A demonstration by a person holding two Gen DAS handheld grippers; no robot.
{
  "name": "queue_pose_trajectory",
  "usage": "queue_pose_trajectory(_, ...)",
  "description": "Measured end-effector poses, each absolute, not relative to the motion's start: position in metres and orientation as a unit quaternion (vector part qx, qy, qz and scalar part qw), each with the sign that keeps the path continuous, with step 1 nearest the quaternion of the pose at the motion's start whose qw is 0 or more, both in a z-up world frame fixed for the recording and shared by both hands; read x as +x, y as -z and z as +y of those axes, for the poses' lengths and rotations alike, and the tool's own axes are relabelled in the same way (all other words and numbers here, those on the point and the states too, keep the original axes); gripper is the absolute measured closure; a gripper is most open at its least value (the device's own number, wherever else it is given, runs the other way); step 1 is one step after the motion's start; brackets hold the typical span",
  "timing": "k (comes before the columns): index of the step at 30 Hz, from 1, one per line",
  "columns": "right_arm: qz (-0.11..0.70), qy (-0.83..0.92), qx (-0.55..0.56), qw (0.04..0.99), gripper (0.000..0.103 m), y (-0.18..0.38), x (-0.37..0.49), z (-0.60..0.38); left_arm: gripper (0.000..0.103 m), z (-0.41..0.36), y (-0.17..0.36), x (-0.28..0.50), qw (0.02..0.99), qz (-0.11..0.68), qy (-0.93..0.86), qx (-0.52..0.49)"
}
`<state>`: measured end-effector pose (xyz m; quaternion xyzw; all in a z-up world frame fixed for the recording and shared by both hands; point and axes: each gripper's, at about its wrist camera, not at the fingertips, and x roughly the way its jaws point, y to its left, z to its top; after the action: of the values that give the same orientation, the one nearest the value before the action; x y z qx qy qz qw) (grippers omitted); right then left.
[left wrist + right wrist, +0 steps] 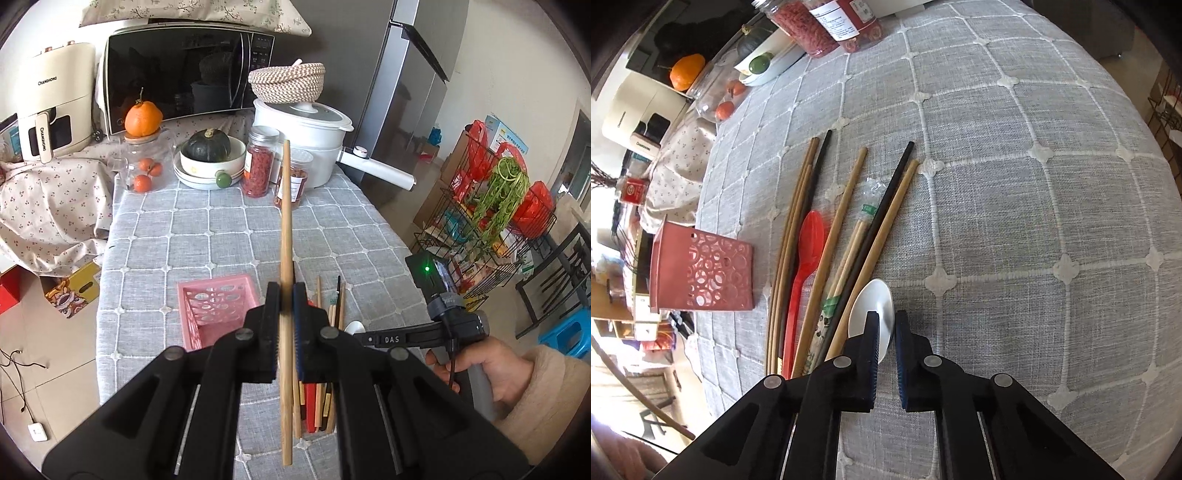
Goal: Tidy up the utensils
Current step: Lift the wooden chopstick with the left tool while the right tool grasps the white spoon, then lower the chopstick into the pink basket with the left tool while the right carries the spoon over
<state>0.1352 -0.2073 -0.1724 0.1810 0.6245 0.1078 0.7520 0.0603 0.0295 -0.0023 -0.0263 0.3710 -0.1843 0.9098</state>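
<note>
Right wrist alone shows the red spoon (809, 240) beside the chopsticks (846, 218).

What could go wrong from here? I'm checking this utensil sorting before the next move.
The left tool grips the wooden chopstick low on its length, so it may pivot or miss the pink basket. The right tool, over the white spoon, could nudge the neighbouring chopsticks.
</note>
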Motion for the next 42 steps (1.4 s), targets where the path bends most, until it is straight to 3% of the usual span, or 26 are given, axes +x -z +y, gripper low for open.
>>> queue_pose_trajectory(12, 0.553, -0.129, 0.165, 0.807, 0.1, 0.129, 0.12, -0.203, 0.095, 0.054, -0.025, 0.051, 0.953, 0.259, 0.138, -0.077)
queue_pose_trajectory(23, 0.415, -0.132, 0.125, 0.891, 0.1, 0.052, 0.091, -0.19, 0.095, 0.063, -0.022, 0.063, 0.985, 0.12, 0.085, -0.089)
queue_pose_trajectory(42, 0.245, -0.106, 0.129, 0.955, 0.1, -0.005, 0.073, -0.167, 0.095, 0.07, 0.039, 0.116, 0.973, 0.209, 0.035, -0.088)
